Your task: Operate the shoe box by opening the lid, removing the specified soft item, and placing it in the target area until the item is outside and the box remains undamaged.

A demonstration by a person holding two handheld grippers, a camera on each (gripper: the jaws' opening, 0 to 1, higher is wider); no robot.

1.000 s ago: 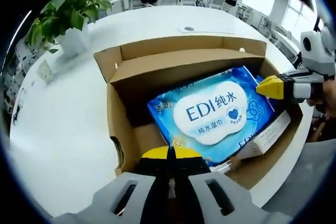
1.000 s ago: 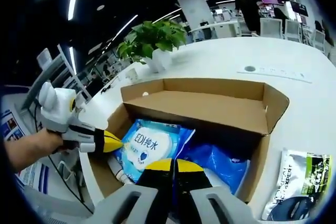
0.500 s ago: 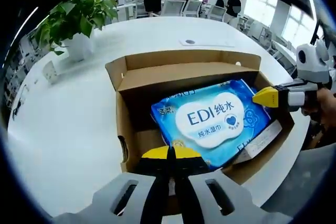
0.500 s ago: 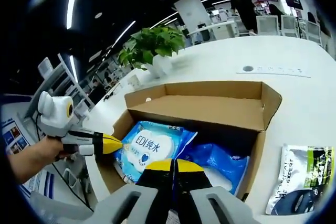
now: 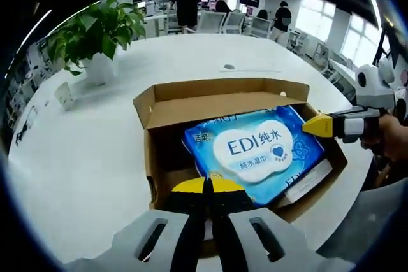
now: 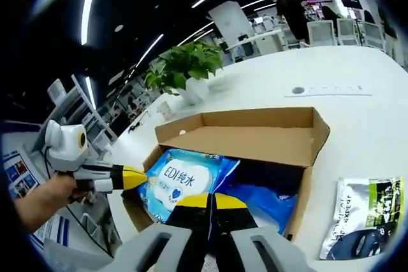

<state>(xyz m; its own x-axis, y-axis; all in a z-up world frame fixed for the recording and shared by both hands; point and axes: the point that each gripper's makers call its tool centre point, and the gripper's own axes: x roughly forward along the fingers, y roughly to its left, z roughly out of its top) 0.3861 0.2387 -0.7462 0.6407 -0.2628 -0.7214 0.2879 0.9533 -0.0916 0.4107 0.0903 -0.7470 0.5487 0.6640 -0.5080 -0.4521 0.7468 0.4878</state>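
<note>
An open cardboard shoe box (image 5: 217, 101) sits on the white round table, its lid flap standing at the far side. Inside lies a blue wet-wipes pack (image 5: 258, 148) marked EDI, on top of a white carton (image 5: 311, 180). My left gripper (image 5: 207, 186) hangs shut above the box's near wall, holding nothing. My right gripper (image 5: 320, 125) comes in from the right, shut, its yellow tip at the box's right end. In the right gripper view the box (image 6: 248, 136) holds the wipes pack (image 6: 183, 176) and a blue bag (image 6: 266, 199). There the right gripper (image 6: 210, 201) is shut, and the left gripper (image 6: 136, 176) points at the pack's edge.
A potted plant (image 5: 95, 27) stands at the table's far left, also seen as the plant (image 6: 186, 65). A green and black packet (image 6: 363, 218) lies on the table beside the box. A cable port (image 5: 229, 67) sits behind the box. People and chairs are far back.
Both cameras have pulled up and back, so the box looks smaller. Both grippers stay shut at the box's ends. The wipes pack lies where it was.
</note>
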